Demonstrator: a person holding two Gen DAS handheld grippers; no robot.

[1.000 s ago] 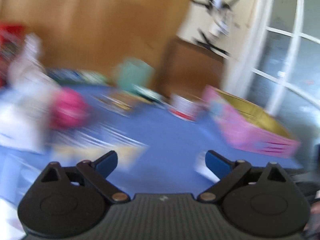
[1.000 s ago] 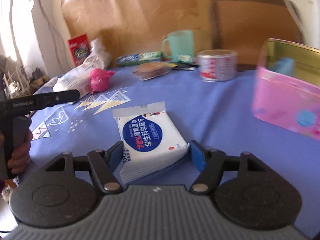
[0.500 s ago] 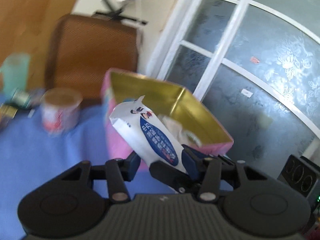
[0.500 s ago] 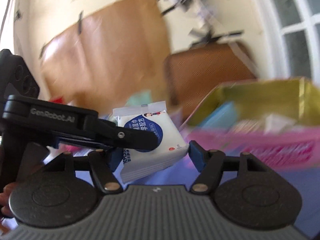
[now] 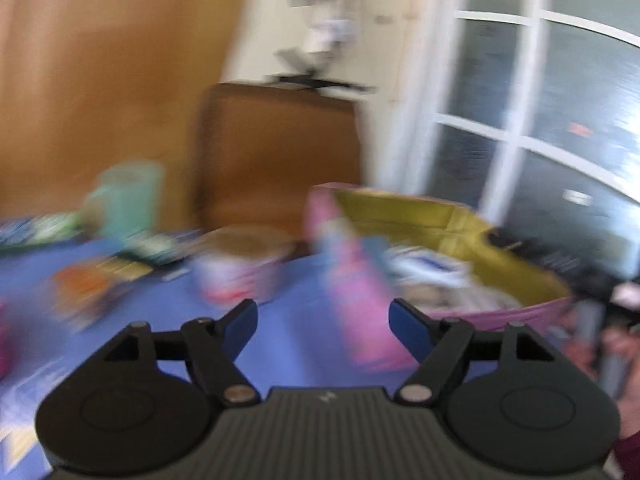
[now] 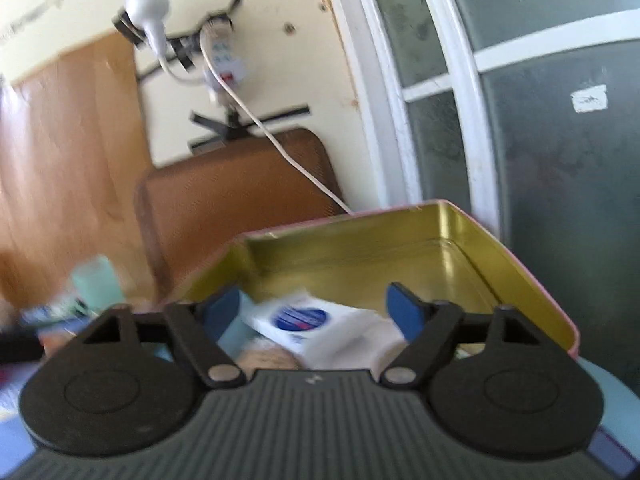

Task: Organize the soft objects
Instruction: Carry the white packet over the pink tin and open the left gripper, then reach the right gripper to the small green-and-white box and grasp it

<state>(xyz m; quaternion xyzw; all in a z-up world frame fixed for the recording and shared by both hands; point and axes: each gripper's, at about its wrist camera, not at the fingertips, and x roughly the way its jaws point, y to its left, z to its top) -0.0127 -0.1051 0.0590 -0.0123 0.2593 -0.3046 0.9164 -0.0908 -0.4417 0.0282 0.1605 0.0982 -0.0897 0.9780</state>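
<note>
A white tissue pack with a blue round label [image 6: 316, 326] lies inside the pink tin box with a gold inside [image 6: 400, 248], on top of other soft items. My right gripper [image 6: 314, 310] hovers just over the box, open and empty, with the pack between and below its fingers. In the blurred left wrist view the same box [image 5: 452, 248] stands ahead and to the right, with the white pack [image 5: 428, 268] inside. My left gripper [image 5: 323, 325] is open and empty above the blue tablecloth [image 5: 296, 340].
A red-and-white tin can [image 5: 240, 272], a mint green cup [image 5: 128, 196], snack packets [image 5: 100, 276] and a brown chair back [image 5: 276, 152] lie behind. A window with white bars [image 6: 520, 120] is at the right. A white cable [image 6: 280, 144] hangs from the wall.
Half a second ago both grippers held the tissue pack over the box. Now it lies in the box, both grippers are open, and the left one has pulled back leftward.
</note>
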